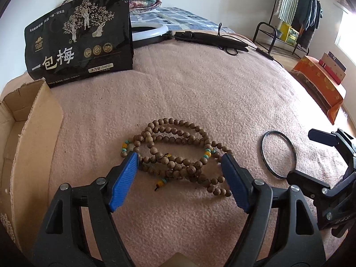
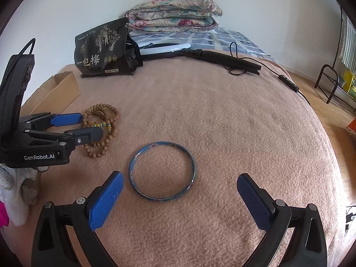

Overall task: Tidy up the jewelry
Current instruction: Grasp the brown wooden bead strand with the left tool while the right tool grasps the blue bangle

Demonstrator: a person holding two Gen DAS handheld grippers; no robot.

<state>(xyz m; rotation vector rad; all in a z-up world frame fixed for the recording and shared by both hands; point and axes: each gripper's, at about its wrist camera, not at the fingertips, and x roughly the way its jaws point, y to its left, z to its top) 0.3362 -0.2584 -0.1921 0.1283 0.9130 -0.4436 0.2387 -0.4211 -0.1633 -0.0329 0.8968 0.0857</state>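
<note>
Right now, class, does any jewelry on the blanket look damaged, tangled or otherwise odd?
Yes. The beads lie in a tangled heap of overlapping loops between the open left gripper fingers. The bangle in front of the open right gripper looks worn, its blue coating patchy along the rim.

We hold two grippers low over the blanket. Our left gripper has its blue-padded jaws spread wide, and its fingertips reach down to the blanket. Our right gripper sits to the right of the left one, also low over the blanket, jaws spread wide and level. A light glove shows behind the left gripper's body.
</note>
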